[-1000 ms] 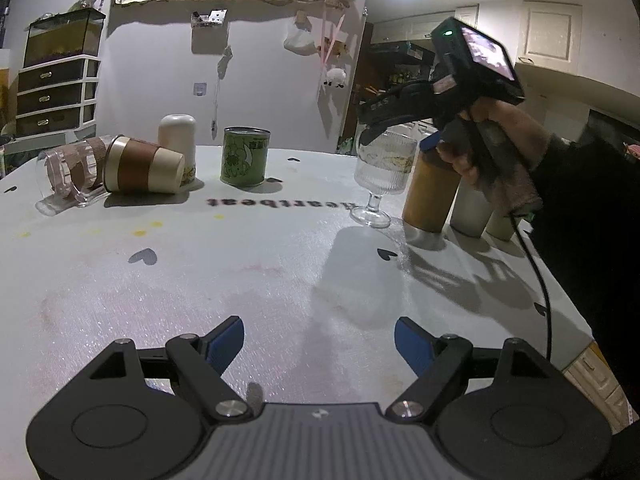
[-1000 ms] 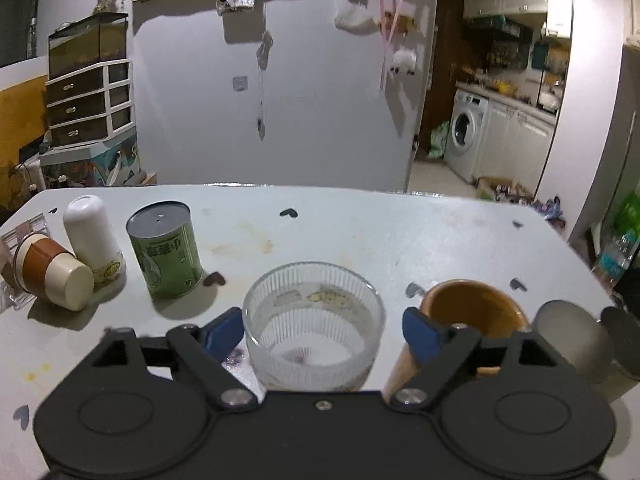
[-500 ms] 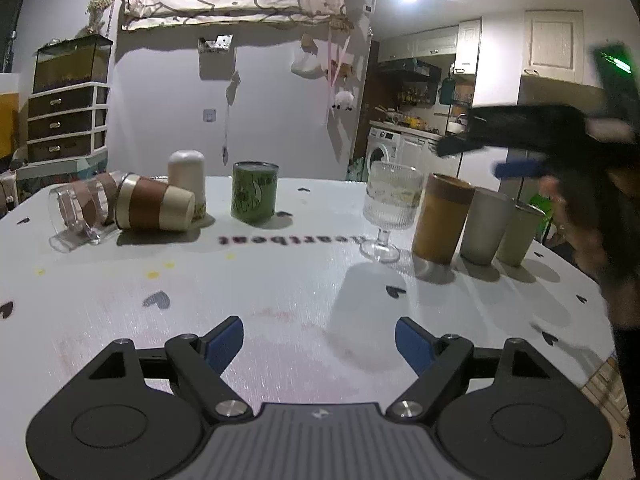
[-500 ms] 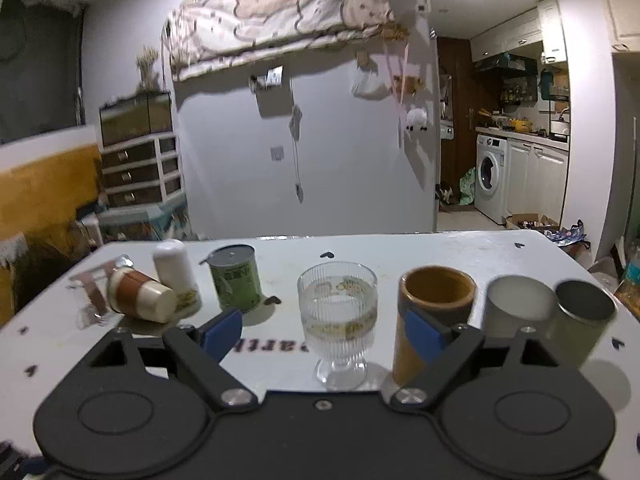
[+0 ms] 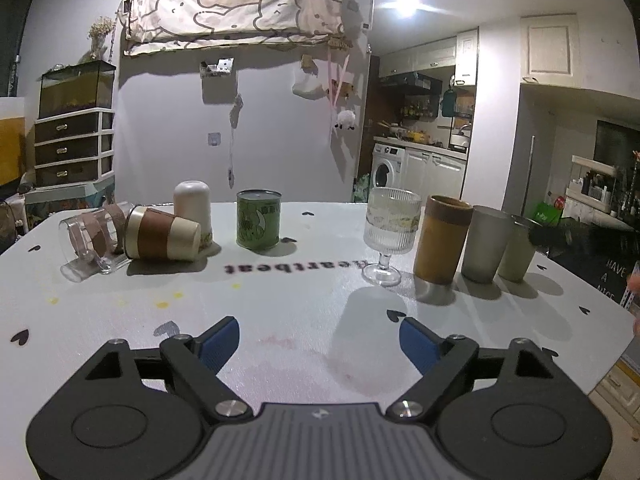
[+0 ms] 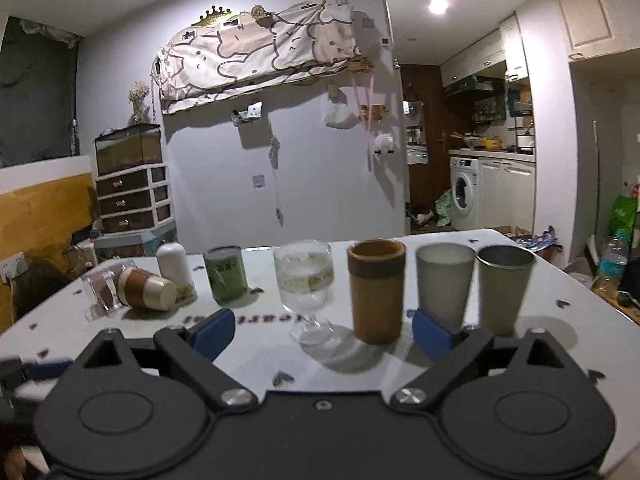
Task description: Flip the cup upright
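Your left tongs (image 5: 319, 342) stand wide apart, nothing between the blue pads, held low over the near part of the white bench (image 5: 280, 304). Your right tongs (image 6: 323, 332) are likewise spread wide and hold nothing; in the right wrist view the stemmed glass and the brown tumbler show in the gap between the pads, but both stand farther back on the bench, apart from the pads.

Task item: the paper cup (image 5: 162, 234) with the brown sleeve lies on its side at the far left of the bench, base pointing right toward the middle, mouth pointing left. Its mouth sits against a clear glass mug (image 5: 90, 240), also on its side and banded with brown tape. Just behind the cup stands a white rounded container (image 5: 193, 205), upright, touching or nearly touching the cup; you cannot tell which from here.

Remaining items, left to right along the bench:
- green tin (image 5: 258, 224), upright, apart from the cup.
- ribbed stemmed glass (image 5: 390, 236), upright on its foot.
- brown tumbler (image 5: 442, 240), upright, mouth up.
- frosted grey tumbler (image 5: 485, 244), upright, just beside the brown one.
- olive-green tumbler (image 5: 518, 254), upright, at the right end of the row.

Printed lettering (image 5: 294, 267) runs across the bench between the tin and your left tongs, reading upside down from your side.
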